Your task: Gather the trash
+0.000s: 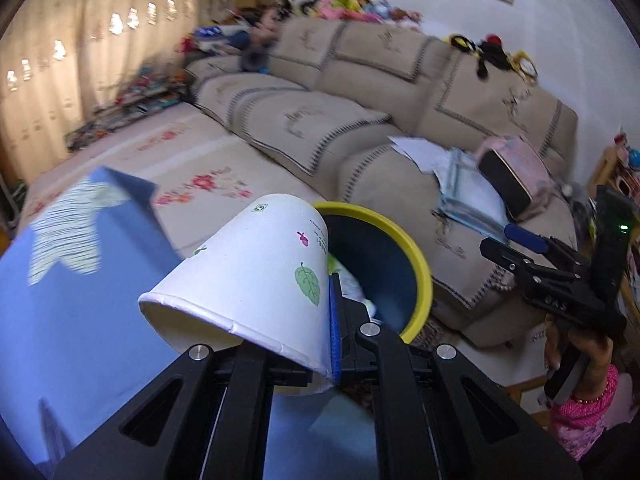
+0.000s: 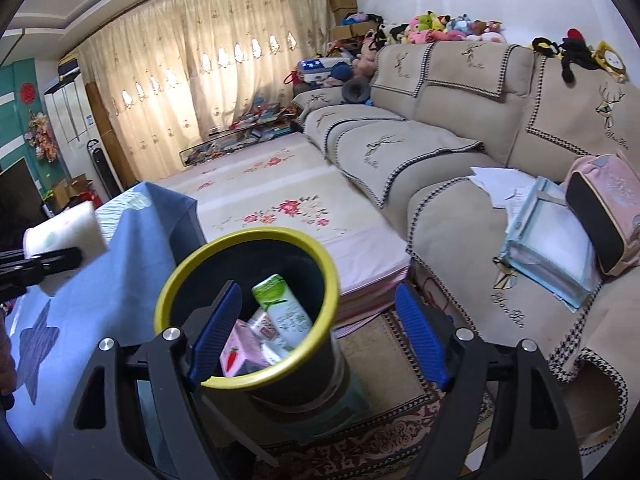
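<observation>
we see the left gripper (image 1: 320,320) clenched on a white paper cup (image 1: 248,280), tilted beside the yellow-rimmed bin (image 2: 176,280). right gripper (image 2: 316,336) released, empty, above the bin holding a green bottle (image 2: 284,312) and pink carton (image 2: 240,352).

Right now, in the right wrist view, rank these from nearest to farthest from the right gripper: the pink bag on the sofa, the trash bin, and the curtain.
1. Trash bin: directly ahead of the open right gripper, just beyond its fingertips.
2. Pink bag: on the sofa seat, to the right.
3. Curtain: along the far wall, to the left.
</observation>
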The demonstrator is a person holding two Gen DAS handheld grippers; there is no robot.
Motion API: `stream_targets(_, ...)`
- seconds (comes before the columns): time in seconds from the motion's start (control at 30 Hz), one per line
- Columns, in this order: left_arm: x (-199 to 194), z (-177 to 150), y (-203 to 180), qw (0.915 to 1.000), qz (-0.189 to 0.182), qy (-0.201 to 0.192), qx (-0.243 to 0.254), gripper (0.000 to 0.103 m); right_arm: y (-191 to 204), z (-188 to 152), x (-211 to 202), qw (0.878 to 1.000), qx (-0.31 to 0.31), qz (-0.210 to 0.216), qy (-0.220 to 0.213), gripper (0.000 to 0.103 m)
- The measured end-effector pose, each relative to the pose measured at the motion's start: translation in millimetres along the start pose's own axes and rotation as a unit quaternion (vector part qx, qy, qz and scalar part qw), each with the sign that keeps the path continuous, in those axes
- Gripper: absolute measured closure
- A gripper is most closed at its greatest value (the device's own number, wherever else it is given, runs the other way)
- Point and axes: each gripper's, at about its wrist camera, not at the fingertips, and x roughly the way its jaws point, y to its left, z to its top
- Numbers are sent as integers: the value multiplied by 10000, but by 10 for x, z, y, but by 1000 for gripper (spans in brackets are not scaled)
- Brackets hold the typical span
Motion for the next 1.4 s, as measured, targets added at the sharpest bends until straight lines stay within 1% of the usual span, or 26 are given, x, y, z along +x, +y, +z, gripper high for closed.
stream_targets(0.07, 251, 77, -78, 9997, -124, 202, 35, 96, -52, -10, 7, 10000, 20, -81, 7, 28)
stream_targets(0.23, 916, 207, -117, 9967, -318, 747, -31, 96, -229, -33, 25, 9995, 176, -267, 48, 27)
stream_targets(0.3, 1112, 169, -133, 9952, -347, 919, -51, 96, -276, -40, 32, 9992, 210, -324, 69, 27)
stream_targets(0.5, 1447, 150, -192, 9927, -340, 1159, -27, 96, -355, -58, 57, 9986, 283, -420, 127, 27)
stream_targets(0.57, 1537, 150, -165, 9918, -252, 1254, -45, 74, -341, -54, 65, 9986, 275, -419, 143, 27)
stream_targets(0.6, 1587, 150, -141, 9907, -216, 1340, -112, 50, -331, -54, 65, 9987, 267, -412, 149, 27)
stream_targets(0.63, 1627, 152, -121, 9899, -199, 1390, -180, 39, -317, -56, 56, 9988, 251, -401, 151, 27)
stream_targets(0.7, 1657, 151, -83, 9892, -149, 1439, -219, 39, -272, -56, 32, 9989, 211, -384, 136, 27)
stream_targets(0.77, 1601, 143, -44, 9896, -109, 1405, -284, 39, -244, -47, 6, 9991, 177, -375, 114, 27)
stream_targets(0.83, 1386, 117, -6, 9916, -121, 1250, -317, 39, -199, -52, -41, 9992, 135, -355, 84, 26)
stream_targets(0.87, 1288, 108, -1, 9926, -77, 1178, -293, 38, -177, -53, -61, 9993, 110, -354, 73, 25)
stream_targets(0.9, 1116, 86, 14, 9943, 14, 1035, -258, 35, -153, -55, -78, 9993, 90, -351, 62, 24)
stream_targets(0.97, 720, 31, 63, 9972, 148, 682, -253, 27, -111, -55, -106, 9994, 51, -335, 54, 24)
stream_targets(1.03, 349, -15, 94, 9986, 272, 359, -263, 13, -49, -56, -140, 9995, -23, -305, 60, 23)
stream_targets(1.13, -332, -206, 226, 9971, 553, -287, -445, 5, 67, -79, -180, 9996, -141, -235, 84, 22)
stream_targets(1.2, -830, -420, 352, 9911, 906, -700, -674, 5, 159, -98, -191, 9995, -232, -169, 115, 20)
stream_targets(1.27, -1168, -603, 450, 9848, 1182, -936, -865, 5, 266, -110, -213, 9994, -323, -64, 133, 20)
stream_targets(1.33, -1553, -885, 551, 9721, 1712, -1127, -1139, 5, 445, -136, -256, 9987, -477, 109, 144, 16)
stream_targets(1.37, -1675, -988, 584, 9674, 1896, -1166, -1210, 5, 546, -157, -282, 9982, -550, 185, 134, 15)
stream_targets(1.4, -1853, -1144, 617, 9598, 2173, -1202, -1306, 5, 668, -179, -324, 9973, -654, 309, 115, 11)
